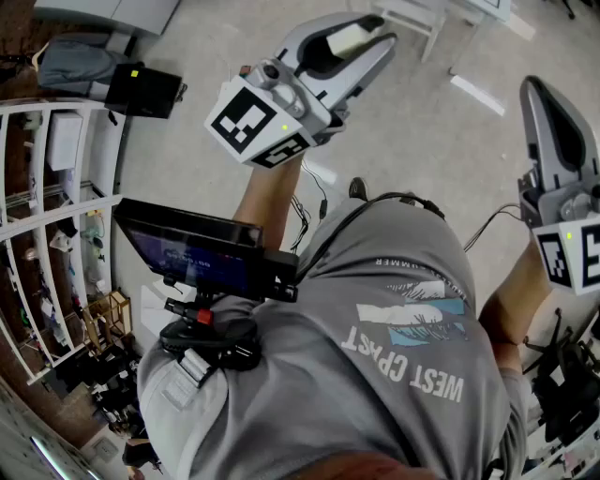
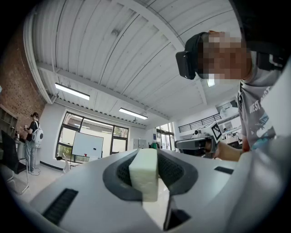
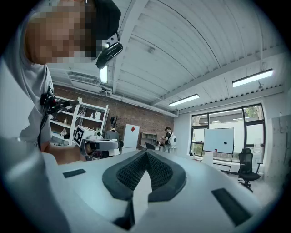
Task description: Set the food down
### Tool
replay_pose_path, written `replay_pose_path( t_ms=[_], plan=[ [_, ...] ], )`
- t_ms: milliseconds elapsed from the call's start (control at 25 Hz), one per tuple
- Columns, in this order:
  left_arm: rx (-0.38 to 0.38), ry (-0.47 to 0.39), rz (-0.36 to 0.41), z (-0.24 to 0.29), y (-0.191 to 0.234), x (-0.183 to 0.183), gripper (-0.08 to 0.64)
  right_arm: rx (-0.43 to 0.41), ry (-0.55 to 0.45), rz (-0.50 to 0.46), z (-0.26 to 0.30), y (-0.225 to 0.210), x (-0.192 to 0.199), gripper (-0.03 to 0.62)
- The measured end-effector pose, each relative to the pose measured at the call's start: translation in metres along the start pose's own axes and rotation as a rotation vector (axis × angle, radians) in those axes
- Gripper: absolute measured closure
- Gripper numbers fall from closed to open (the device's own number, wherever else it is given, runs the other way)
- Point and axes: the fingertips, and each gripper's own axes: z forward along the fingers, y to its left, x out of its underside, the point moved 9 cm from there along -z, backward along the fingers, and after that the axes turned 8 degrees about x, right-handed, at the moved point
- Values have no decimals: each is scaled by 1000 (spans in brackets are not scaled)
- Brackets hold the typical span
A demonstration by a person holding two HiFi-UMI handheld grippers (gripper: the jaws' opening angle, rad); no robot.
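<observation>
A pale, off-white block of food (image 2: 144,174) stands upright between the dark ribbed pads of my left gripper (image 2: 145,157), which is shut on it. In the head view that gripper (image 1: 364,36) is raised in front of the person's chest and points away, with the block of food (image 1: 351,39) showing between its jaws. My right gripper (image 3: 146,152) is shut, its ribbed pads meeting at the tips with nothing between them. It is held up at the right edge of the head view (image 1: 542,92). Both gripper views look up at the ceiling.
A white shelf unit (image 1: 56,234) with small items stands at the left, and white table legs (image 1: 412,19) at the top. A small screen (image 1: 192,253) is mounted at the person's chest. A person with a backpack (image 2: 34,136) stands far off beside a whiteboard (image 2: 87,146).
</observation>
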Motion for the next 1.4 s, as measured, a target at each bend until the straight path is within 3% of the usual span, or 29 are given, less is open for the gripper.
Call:
replay_pose_path(
  t_ms=[320, 760, 1040, 1400],
  plan=[
    [-6, 7, 9, -1, 1, 1, 468, -4, -10, 15, 5, 1, 4, 586],
    [-13, 24, 31, 42, -23, 6, 468, -41, -67, 69, -23, -36, 7, 584],
    [-17, 32, 22, 49, -21, 12, 468, -21, -55, 109, -21, -48, 28, 584],
    [14, 34, 20, 59, 4, 30, 468, 30, -42, 93, -5, -56, 43, 584]
  ],
)
